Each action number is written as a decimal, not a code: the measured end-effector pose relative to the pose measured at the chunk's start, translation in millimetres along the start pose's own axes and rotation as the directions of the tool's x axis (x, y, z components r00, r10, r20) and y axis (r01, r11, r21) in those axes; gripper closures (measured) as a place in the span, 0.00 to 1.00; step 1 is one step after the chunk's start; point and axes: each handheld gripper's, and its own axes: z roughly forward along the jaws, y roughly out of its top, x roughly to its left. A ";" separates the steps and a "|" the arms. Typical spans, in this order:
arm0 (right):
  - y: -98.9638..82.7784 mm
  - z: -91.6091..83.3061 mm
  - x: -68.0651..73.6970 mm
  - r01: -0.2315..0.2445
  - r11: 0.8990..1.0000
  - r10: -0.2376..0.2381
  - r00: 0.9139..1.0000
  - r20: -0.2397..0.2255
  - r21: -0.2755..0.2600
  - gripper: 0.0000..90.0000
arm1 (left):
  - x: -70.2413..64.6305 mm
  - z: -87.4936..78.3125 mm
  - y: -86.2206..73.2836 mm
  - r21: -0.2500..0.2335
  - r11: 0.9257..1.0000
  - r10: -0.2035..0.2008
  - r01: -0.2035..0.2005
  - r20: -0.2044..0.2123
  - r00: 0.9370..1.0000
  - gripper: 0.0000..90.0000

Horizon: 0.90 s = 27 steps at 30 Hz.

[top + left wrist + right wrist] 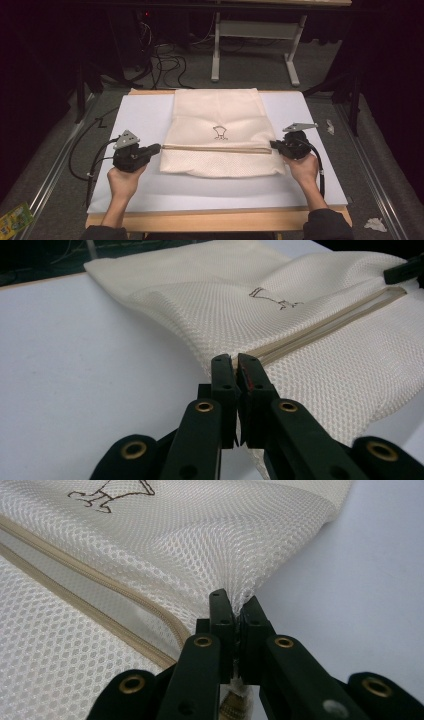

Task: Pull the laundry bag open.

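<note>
Mesh bag (217, 130) lies flat mid-desk, each hand-held gripper, left (156, 148) and right (274, 145), clamped on a zipper end; we've yet to unzip it.

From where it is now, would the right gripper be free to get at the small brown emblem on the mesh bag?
Probably not yet: the right gripper is shut on the cream mesh bag at its edge. Once released, nothing lies over the brown emblem.

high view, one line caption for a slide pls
Both grippers, left and right, pinch opposite ends of a cream mesh bag at its zip line on a white table.
</note>
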 end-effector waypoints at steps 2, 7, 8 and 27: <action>0.3 0.5 0.7 0.003 1.000 -0.003 1.000 0.001 0.001 0.99 | 0.6 -0.4 -1.4 0.004 1.000 -0.008 0.008 0.003 1.000 0.97; 0.6 -5.3 4.1 0.006 1.000 -0.006 1.000 -0.013 -0.012 0.99 | 0.8 -7.1 -0.9 -0.022 0.999 -0.029 0.030 0.022 0.999 0.97; 0.6 -5.7 4.3 0.004 1.000 -0.005 1.000 -0.019 -0.016 0.99 | 0.7 -7.3 -0.7 -0.023 0.999 -0.029 0.029 0.022 0.999 0.97; -8.9 -2.7 7.3 -0.018 1.000 0.018 0.999 -0.048 -0.003 0.98 | 3.2 3.1 -8.3 0.035 0.999 -0.031 0.031 0.018 0.999 0.97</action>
